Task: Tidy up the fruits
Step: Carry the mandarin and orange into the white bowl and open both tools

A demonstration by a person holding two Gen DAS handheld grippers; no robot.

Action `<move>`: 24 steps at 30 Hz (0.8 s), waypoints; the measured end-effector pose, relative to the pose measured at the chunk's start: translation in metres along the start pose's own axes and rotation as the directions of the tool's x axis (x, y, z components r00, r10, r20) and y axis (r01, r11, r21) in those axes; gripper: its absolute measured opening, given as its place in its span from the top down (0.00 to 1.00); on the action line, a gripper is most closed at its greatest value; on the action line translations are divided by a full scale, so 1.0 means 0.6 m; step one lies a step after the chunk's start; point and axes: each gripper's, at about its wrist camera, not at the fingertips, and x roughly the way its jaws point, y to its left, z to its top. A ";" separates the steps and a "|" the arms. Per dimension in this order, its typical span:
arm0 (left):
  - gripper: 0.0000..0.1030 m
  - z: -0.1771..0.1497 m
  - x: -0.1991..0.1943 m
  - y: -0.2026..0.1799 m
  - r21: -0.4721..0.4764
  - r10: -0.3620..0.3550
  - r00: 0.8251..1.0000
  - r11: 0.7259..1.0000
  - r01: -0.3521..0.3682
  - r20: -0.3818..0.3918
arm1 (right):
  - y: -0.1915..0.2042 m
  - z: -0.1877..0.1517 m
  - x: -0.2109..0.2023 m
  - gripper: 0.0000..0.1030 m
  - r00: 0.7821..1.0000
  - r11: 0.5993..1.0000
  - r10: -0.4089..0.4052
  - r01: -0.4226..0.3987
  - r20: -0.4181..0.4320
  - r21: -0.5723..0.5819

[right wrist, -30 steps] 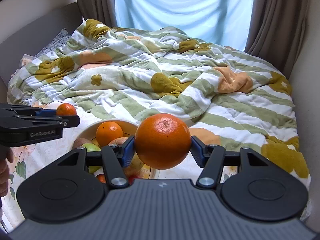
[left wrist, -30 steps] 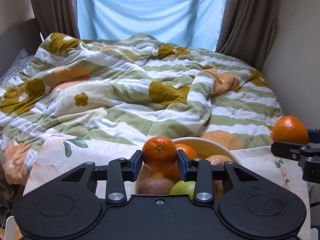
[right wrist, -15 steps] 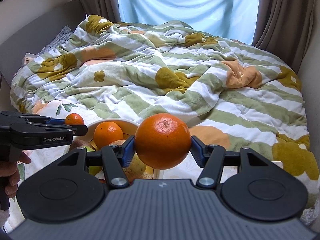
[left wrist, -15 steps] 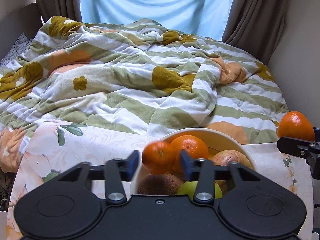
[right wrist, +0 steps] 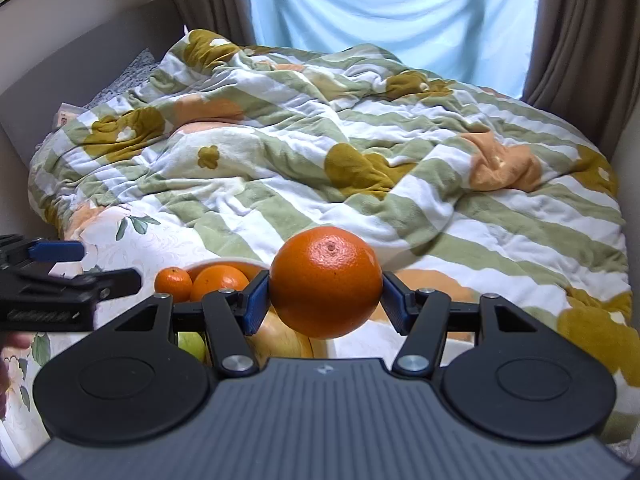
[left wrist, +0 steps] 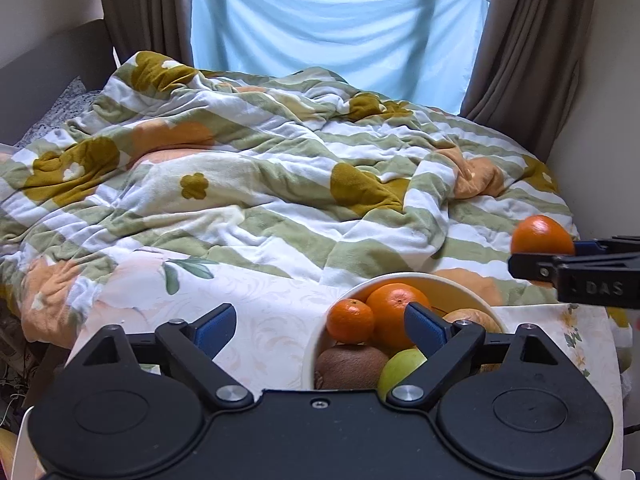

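Note:
A cream bowl (left wrist: pixel 460 286) on the floral tablecloth holds a small mandarin (left wrist: pixel 350 321), an orange (left wrist: pixel 394 314), a kiwi (left wrist: pixel 352 368), a green apple (left wrist: pixel 400 366) and a tan fruit (left wrist: pixel 472 318). My left gripper (left wrist: pixel 320 328) is open and empty, just above the bowl's left rim. My right gripper (right wrist: pixel 325 306) is shut on a large orange (right wrist: pixel 326 282), held above the bowl's right side; that orange also shows in the left wrist view (left wrist: pixel 542 236). The bowl (right wrist: pixel 240 261) and mandarin (right wrist: pixel 173 283) show in the right wrist view, with the left gripper (right wrist: pixel 80 268) at the left edge.
The table (left wrist: pixel 260 304) with a floral cloth stands against a bed covered by a rumpled striped blanket (left wrist: pixel 260 184). Brown curtains (left wrist: pixel 532 48) and a blue sheet over the window are behind. A wall is close on the right.
My left gripper opened and let the small mandarin drop into the bowl, then drew back to the left. The right gripper kept holding the large orange and shifted slightly.

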 end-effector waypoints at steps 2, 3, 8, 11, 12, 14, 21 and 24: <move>0.09 -0.003 -0.005 0.008 -0.015 0.003 1.000 1.000 -0.003 0.000 | 0.005 0.005 0.013 0.29 1.000 1.000 0.010 -0.011 -0.003 -0.008; 0.09 -0.005 -0.006 0.012 -0.021 0.003 1.000 1.000 -0.003 -0.001 | 0.008 0.007 0.021 0.29 1.000 1.000 0.015 -0.015 -0.005 -0.014; 0.09 -0.016 -0.013 0.024 -0.033 0.021 1.000 0.999 -0.021 -0.003 | 0.020 0.008 0.060 0.29 0.999 0.999 0.046 -0.046 -0.016 -0.016; 0.09 -0.021 -0.016 0.032 -0.045 0.029 1.000 0.999 -0.029 -0.006 | 0.024 0.005 0.080 0.28 0.998 0.998 0.063 -0.063 -0.012 -0.009; 0.09 -0.023 -0.016 0.035 -0.050 0.030 1.000 0.998 -0.031 -0.005 | 0.024 0.003 0.086 0.28 0.998 0.998 0.067 -0.067 -0.010 -0.005; 0.09 -0.025 -0.018 0.040 -0.058 0.037 0.999 0.998 -0.037 -0.002 | 0.022 -0.001 0.095 0.28 0.997 0.997 0.082 -0.082 -0.005 0.006; 0.09 -0.030 -0.021 0.046 -0.079 0.043 0.999 0.996 -0.043 0.000 | 0.017 -0.013 0.117 0.27 0.993 0.993 0.114 -0.114 -0.006 0.018; 0.09 -0.033 -0.022 0.046 -0.079 0.046 0.999 0.996 -0.046 -0.002 | 0.012 -0.017 0.116 0.24 0.991 0.991 0.129 -0.130 0.017 0.035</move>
